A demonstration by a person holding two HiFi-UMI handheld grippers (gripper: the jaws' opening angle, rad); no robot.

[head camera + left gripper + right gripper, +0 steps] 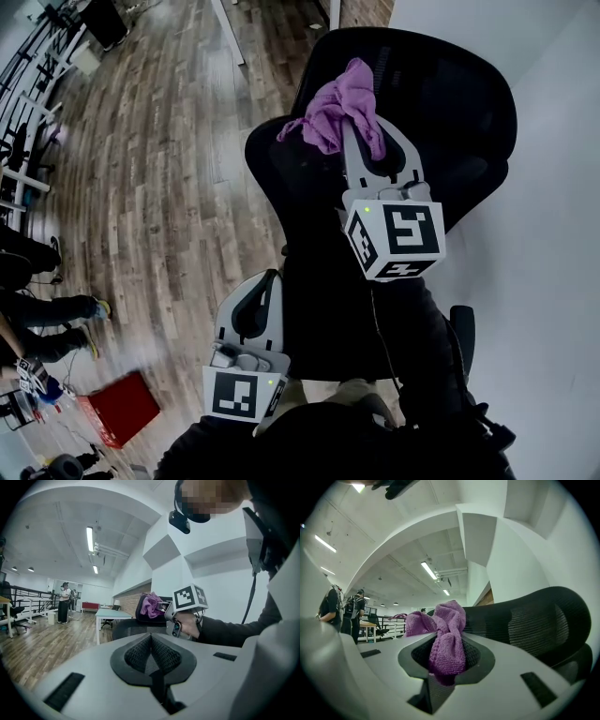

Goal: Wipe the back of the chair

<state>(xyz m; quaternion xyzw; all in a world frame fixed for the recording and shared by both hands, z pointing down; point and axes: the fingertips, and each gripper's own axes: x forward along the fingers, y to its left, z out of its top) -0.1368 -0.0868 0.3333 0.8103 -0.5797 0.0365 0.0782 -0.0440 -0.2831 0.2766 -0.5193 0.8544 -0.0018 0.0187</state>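
Holding a bunched purple cloth (342, 108) against the top edge of the black mesh chair (450, 103), the right gripper (364, 131) is clenched on it, and its own view shows a thick fold of the cloth (447, 644) pinched between the jaws, with the rest spilling up and over to the left; the curved back of the chair (534, 620) stands just beside and behind it, though I cannot tell for sure that fabric and mesh are touching. I judge that the wiping is at its start or in an early pass: the cloth sits at the upper part of the back, the mesh shows no streak or damp patch to mark what has been covered, and nearly the whole back below and to the side looks left to do. The left gripper (270, 279) hangs low and well apart from the chair, taking no part; in its own view the left gripper (151, 651) has its jaws pressed together with nothing between them. As for containers, no bucket, bin or bottle shows near the chair; the only box-like thing is a red box (117, 408) on the wooden floor (169, 187) far to the left, and whether it holds anything cannot be seen from here. People (37, 319) stand along the left side, and a white wall (553, 281) runs along the right
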